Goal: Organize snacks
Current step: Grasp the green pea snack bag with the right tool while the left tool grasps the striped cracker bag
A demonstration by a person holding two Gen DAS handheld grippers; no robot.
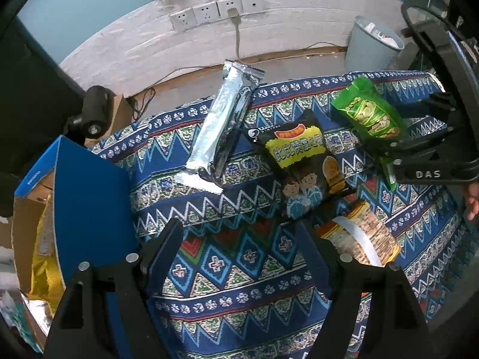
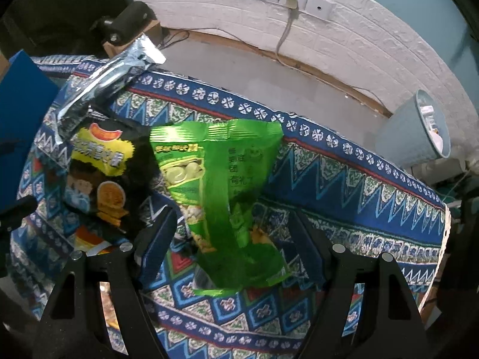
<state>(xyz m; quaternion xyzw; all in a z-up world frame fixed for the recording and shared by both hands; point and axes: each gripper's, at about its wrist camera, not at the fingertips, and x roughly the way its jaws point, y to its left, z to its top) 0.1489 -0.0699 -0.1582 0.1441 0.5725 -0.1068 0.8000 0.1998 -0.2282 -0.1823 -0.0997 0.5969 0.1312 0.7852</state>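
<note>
A crinkled green foil snack bag with a clear window showing pale nuts lies on the tabletop, which wears a blue patterned cloth of zigzags and diamonds. In the right wrist view it sits between the fingers of the right gripper, its lower half inside the gap and its sealed top pointing away. The jaws are spread wide, and whether either pad touches the foil cannot be told.

Just left of it lies a black snack bag with a yellow label and cartoon children, and beyond that a long silver foil sleeve whose far end overhangs the tabletop's edge. A yellow-and-orange biscuit pack lies partly under the black bag, just beside the right finger of the left gripper. That gripper is also spread, with only bare cloth between its fingers.

At the left edge stands a blue-sided cardboard box, open, with a gold foil bag inside.

Four snack packs lie on the cloth, one of each kind, plus one in the box.
</note>
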